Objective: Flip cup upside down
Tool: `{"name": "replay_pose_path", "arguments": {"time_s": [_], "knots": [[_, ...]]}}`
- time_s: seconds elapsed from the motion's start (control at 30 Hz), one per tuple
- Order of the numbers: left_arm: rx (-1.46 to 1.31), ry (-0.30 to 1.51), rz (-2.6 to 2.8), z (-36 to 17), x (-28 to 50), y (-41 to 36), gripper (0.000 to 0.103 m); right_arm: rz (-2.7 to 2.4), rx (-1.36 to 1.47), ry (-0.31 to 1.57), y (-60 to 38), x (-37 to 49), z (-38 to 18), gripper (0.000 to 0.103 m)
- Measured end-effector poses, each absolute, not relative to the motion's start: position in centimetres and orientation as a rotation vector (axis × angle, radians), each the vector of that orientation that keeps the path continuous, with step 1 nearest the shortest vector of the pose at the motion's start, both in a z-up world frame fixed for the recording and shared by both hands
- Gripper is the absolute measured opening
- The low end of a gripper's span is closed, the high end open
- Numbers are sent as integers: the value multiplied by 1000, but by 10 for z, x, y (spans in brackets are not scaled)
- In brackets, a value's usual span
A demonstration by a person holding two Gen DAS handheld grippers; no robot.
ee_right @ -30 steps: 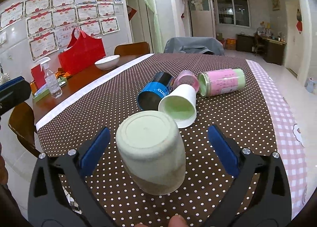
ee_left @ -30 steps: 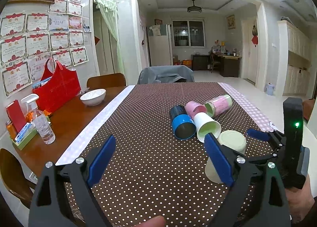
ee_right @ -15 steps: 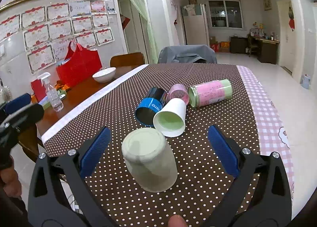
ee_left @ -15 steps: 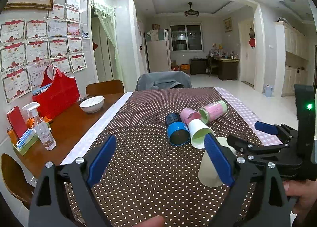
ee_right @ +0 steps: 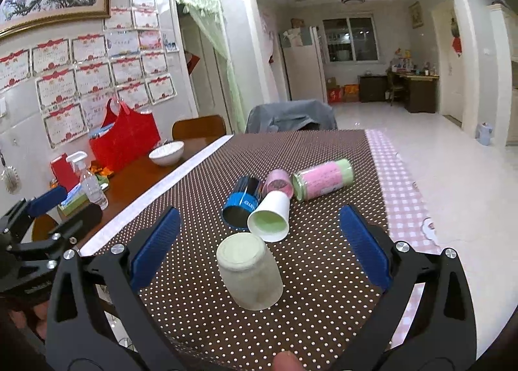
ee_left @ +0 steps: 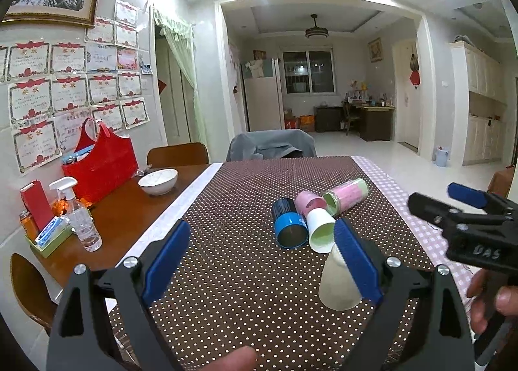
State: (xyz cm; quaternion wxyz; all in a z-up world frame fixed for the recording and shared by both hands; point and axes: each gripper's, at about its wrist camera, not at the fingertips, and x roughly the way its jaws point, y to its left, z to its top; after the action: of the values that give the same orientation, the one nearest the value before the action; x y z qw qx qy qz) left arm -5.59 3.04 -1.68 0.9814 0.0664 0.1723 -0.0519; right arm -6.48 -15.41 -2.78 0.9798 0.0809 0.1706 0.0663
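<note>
A pale green cup (ee_right: 247, 270) stands upside down on the dotted brown tablecloth (ee_right: 310, 157). In the left wrist view the cup (ee_left: 336, 283) is partly hidden behind my left gripper's right finger. My right gripper (ee_right: 259, 246) is open and empty, held back from the cup, which lies between and beyond its fingers. My left gripper (ee_left: 259, 256) is open and empty, to the left of the cup. The right gripper also shows in the left wrist view (ee_left: 466, 206).
Behind the cup lie a white cup (ee_right: 270, 217), a blue can (ee_right: 241, 204), a pink cup (ee_right: 278, 181) and a pink-green jar (ee_right: 323, 178). On the bare wood at left stand a white bowl (ee_right: 166, 152), a spray bottle (ee_right: 90, 183) and a red bag (ee_right: 124, 139).
Both grippers have drawn back and up from the table. The upside-down cup now looks smaller and farther from the right gripper. The cup has not moved.
</note>
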Motion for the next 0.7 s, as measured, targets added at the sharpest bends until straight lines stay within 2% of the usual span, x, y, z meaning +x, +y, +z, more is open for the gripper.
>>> {"name": "replay_pose_path", "arguments": {"time_s": [0.7], "knots": [[92, 321, -63, -5, -80, 29, 89, 43, 168, 273, -157, -109, -16, 97]]}}
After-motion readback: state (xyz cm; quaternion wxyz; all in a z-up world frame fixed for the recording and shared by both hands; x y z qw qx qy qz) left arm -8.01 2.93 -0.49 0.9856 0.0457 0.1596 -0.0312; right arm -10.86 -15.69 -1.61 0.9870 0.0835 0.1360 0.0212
